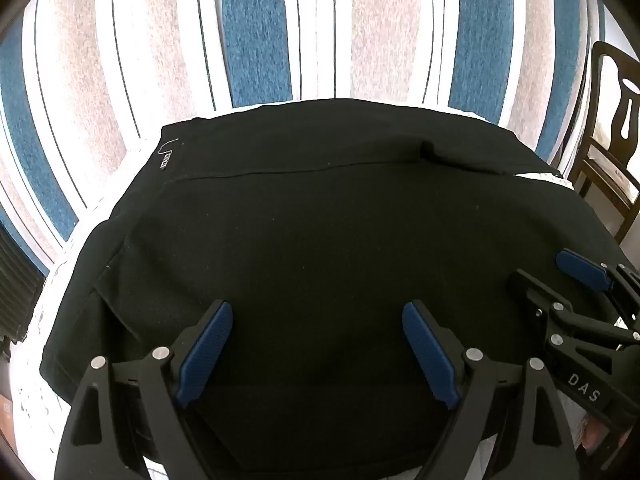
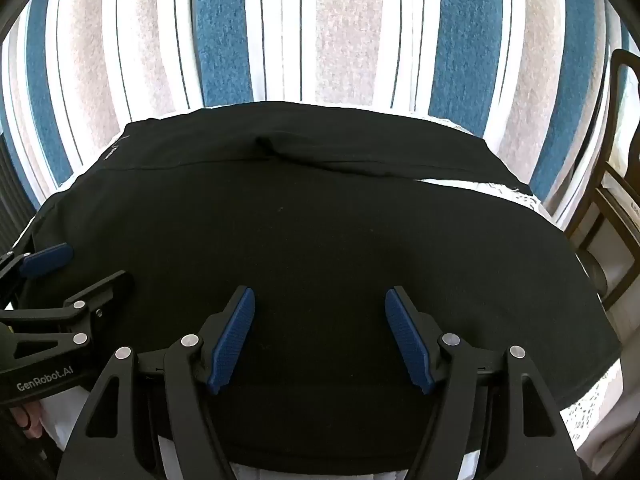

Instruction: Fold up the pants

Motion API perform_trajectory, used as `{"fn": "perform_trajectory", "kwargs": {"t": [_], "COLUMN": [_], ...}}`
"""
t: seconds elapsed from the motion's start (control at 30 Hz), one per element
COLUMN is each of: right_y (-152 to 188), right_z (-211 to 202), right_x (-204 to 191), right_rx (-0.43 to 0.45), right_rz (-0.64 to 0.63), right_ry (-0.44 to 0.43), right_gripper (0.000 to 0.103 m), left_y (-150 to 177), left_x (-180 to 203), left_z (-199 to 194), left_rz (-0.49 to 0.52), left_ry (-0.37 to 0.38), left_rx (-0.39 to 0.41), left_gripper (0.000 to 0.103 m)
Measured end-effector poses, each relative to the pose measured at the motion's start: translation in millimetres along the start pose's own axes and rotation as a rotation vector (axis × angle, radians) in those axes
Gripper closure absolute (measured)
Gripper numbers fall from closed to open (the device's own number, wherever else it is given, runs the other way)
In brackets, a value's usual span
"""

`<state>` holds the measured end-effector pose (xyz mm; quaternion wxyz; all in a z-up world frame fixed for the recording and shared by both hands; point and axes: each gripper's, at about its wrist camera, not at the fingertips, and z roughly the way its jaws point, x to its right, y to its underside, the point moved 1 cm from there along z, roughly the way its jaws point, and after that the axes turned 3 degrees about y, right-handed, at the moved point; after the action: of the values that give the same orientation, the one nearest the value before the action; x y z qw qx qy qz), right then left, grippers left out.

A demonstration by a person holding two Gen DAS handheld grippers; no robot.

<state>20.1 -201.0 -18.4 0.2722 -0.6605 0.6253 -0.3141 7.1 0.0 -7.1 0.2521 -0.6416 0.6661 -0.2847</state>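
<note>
The black pants [image 1: 304, 240] lie folded in a broad stack on a white lace-covered table [image 1: 28, 408]; they also fill the right wrist view [image 2: 304, 232]. A fold line and a small label [image 1: 166, 159] show near the far edge. My left gripper [image 1: 318, 320] is open and empty, hovering over the near part of the pants. My right gripper [image 2: 320, 304] is open and empty too, just to its right. Each gripper shows in the other's view: the right one [image 1: 560, 276] at the right edge, the left one [image 2: 80, 268] at the left edge.
A blue, white and beige striped rug [image 1: 256, 32] covers the floor beyond the table. A dark wooden chair [image 1: 612, 128] stands at the right, also in the right wrist view [image 2: 612, 200]. White tablecloth [image 2: 500, 192] shows at the pants' far right corner.
</note>
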Motion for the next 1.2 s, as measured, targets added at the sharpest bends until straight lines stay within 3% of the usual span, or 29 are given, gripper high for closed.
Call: {"fn": "perform_trajectory", "kwargs": {"t": [1.2], "right_y": [0.8], "right_z": [-0.4], "right_x": [-1.0], "right_rx": [0.006], "right_rz": [0.016], "right_ry": [-0.016], "right_gripper": [0.035], "left_y": [-2.9], "left_x": [-4.3], "left_z": [2.2], "left_rz": [-0.008], "left_ry": [-0.017], "left_rx": [-0.012], "left_gripper": [0.012]}}
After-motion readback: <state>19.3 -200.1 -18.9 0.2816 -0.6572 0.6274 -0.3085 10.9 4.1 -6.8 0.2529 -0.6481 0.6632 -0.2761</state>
